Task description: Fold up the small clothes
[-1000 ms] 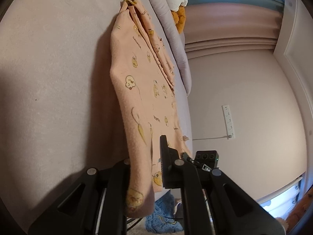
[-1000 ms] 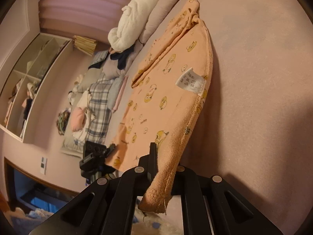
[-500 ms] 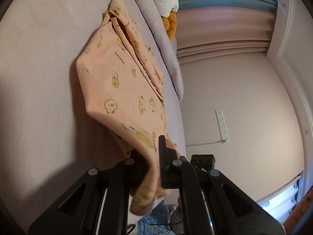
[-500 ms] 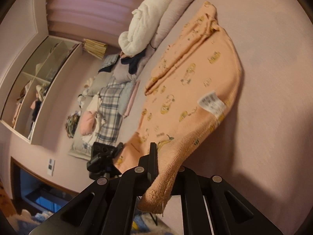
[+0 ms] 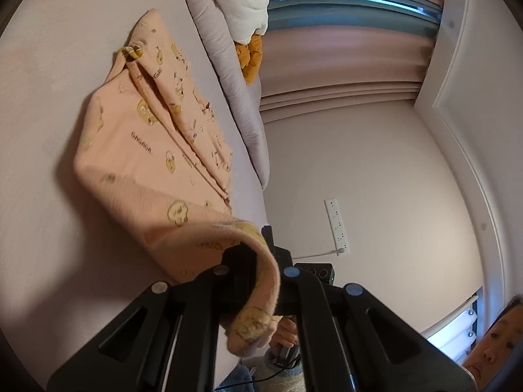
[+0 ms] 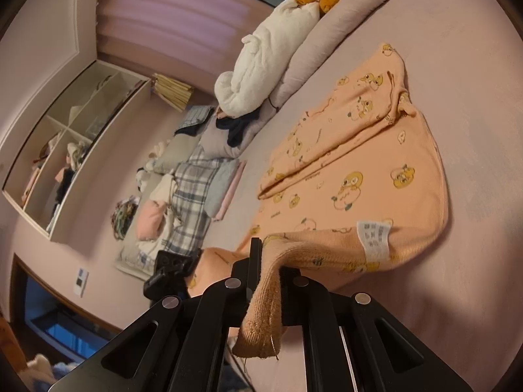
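1. Peach cotton garment (image 6: 353, 176) printed with yellow cartoon animals lies on the pink bed (image 6: 474, 65), its near hem lifted and its far end flat at about 12 o'clock from both grippers.
2. In the left wrist view the left gripper (image 5: 261, 254) is clenched on one near corner of the hem; the cloth curls over its fingers and hangs down between them.
3. In the right wrist view the right gripper (image 6: 271, 264) is clamped on the other near corner, with a ribbed edge drooping below its jaws.
4. The garment's long axis runs away from the grippers toward the grey bolster (image 6: 330, 42) at the head of the bed, so, as I judge it, the coming fold carries the held hem forward along that axis onto the flat far part. Both hands sit about equally near, one at each corner.
5. A white care tag (image 6: 374, 240) shows at the turned-up hem at 1 o'clock from the right gripper; its print is too small to read. Small dark lettering on the cloth in the left view is also unreadable.
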Motion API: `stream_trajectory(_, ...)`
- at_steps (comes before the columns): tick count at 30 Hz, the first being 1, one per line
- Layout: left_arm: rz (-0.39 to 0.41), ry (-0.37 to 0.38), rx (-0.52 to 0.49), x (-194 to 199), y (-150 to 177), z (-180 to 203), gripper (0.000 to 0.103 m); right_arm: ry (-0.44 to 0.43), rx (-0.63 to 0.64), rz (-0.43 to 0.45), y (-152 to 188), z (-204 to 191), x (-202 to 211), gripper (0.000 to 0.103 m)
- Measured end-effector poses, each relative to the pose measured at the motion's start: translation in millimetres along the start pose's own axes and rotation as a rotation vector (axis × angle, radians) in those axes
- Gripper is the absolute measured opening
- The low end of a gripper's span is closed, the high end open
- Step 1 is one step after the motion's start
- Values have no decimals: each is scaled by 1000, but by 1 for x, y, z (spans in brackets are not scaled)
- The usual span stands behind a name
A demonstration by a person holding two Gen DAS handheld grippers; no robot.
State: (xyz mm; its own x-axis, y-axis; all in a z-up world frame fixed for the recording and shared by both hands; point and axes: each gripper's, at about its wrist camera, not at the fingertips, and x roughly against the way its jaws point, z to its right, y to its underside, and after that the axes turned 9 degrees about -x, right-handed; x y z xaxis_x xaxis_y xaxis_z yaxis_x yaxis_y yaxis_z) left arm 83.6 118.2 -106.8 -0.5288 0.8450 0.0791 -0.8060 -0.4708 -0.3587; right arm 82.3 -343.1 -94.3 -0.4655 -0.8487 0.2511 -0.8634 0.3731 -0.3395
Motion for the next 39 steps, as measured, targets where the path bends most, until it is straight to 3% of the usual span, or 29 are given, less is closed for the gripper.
stream_trajectory(3,10,3,5,-10,-20,-2,1,8,3,16,-12,-2,-2,8)
stream_trajectory(10,118,24,-19,-23,-82,-2,1,23,7,105,-65,-9,-12,8)
stream_trajectory(16,148,-48,-40,-54,-139,-15,1,55,-56,152,-125,2,-42,8)
stream_trajectory(23,111,-184,51,-80,-171,-65,1,194,-195,125,-167,47,-71,8)
stream_trajectory(26,88,-217,102,-90,-180,-84,1,187,-238,102,-173,55,-74,8)
stream_trajectory(29,91,-222,225,-95,-190,-107,1,151,-334,85,-183,64,-77,8)
stream_trajectory(31,78,-200,310,-100,-199,-122,9,161,-374,87,-193,68,-82,8)
stream_trajectory(33,87,-229,407,-102,-211,-137,40,150,-486,110,-205,84,-84,13)
stream_trajectory(35,164,-196,484,-93,-217,-145,50,140,-621,153,-213,102,-84,41)
stream_trajectory(38,255,-182,487,-77,-227,-145,62,95,-759,247,-216,121,-69,48)
stream_trajectory(39,275,-190,462,-71,-230,-142,65,56,-748,273,-218,122,-63,49)
